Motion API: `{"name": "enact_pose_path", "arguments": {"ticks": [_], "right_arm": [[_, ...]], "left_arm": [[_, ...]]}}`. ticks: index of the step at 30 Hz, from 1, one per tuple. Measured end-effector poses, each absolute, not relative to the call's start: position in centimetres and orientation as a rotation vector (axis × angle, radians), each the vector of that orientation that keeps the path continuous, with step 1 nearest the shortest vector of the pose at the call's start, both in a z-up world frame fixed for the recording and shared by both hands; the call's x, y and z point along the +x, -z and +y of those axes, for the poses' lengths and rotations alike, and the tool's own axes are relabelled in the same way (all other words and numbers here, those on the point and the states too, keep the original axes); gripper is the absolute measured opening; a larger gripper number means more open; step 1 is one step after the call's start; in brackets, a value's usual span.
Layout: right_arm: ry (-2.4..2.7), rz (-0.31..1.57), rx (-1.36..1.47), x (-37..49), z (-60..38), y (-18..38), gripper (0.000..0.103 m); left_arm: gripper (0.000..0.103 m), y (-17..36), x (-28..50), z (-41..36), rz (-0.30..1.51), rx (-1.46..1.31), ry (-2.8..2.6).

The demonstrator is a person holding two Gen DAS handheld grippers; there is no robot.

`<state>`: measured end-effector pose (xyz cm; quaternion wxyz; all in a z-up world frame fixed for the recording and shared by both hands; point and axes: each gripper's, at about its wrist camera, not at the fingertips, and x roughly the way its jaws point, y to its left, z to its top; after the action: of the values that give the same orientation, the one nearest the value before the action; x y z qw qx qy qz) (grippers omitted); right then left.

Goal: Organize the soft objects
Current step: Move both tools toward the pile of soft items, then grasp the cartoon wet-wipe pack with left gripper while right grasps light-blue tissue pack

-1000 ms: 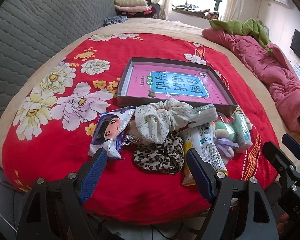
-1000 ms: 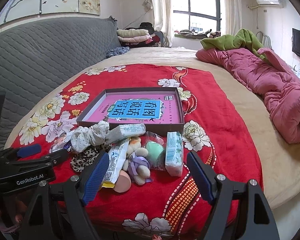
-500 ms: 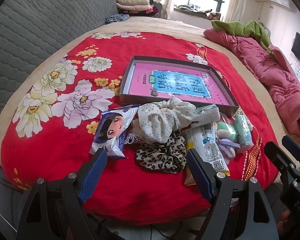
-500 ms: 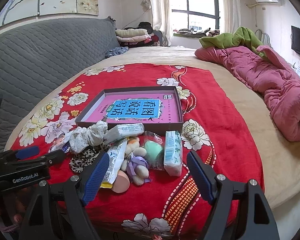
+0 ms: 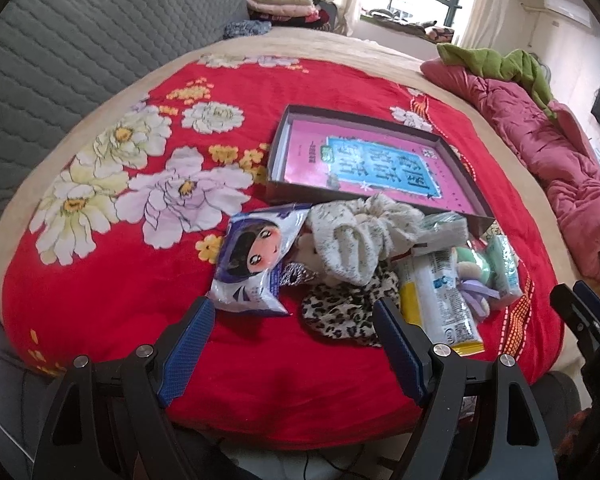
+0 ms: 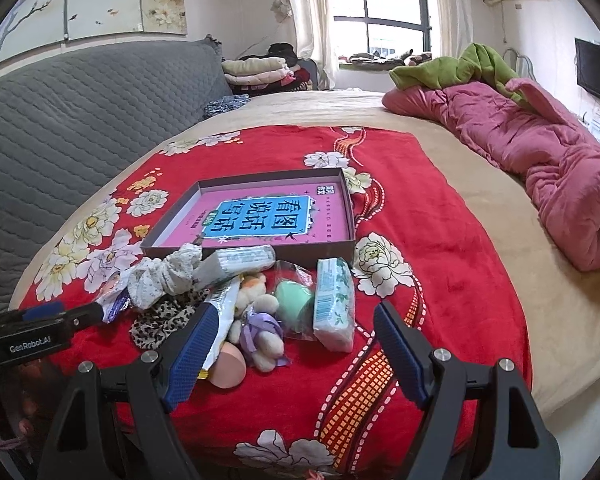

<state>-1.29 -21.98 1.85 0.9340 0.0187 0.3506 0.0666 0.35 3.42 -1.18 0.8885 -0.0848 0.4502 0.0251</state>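
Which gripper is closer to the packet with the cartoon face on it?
Left. The left gripper hangs open just in front of the cartoon-face packet, its left finger almost at the packet's edge. The right gripper is open farther right, in front of the plush toy.

Black left gripper (image 5: 290,334) and right gripper (image 6: 290,334); blue textured pads; silver screws; seemingly "GenRobot.AI" lettering.

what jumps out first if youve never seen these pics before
First comes the bright red floral blanket spread over the bed, with a shallow box on it lined by a pink and blue printed sheet. Just in front of the box lies a jumble of soft things: a white scrunchie, a leopard scrunchie and a green sponge. Both tongs, left and right, hover open at the near edge.
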Motion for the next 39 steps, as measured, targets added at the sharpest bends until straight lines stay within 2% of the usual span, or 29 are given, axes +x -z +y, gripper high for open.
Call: {"name": "enact_pose_path", "arguments": {"ticks": [19, 29, 39], "right_arm": [[-0.142, 0.768, 0.091, 1.1, -23.7, 0.8, 0.079], [-0.123, 0.832, 0.107, 3.5, -24.6, 3.0, 0.079], [-0.109, 0.841, 0.121, 5.4, -25.1, 4.2, 0.079]], "left_arm": [[0.082, 4.8, 5.1, 7.5, 1.003, -0.255, -0.069], [0.063, 6.5, 6.8, 9.2, 1.016, -0.381, -0.044], [0.049, 7.2, 7.8, 9.1, 1.0, -0.414, -0.006]]}}
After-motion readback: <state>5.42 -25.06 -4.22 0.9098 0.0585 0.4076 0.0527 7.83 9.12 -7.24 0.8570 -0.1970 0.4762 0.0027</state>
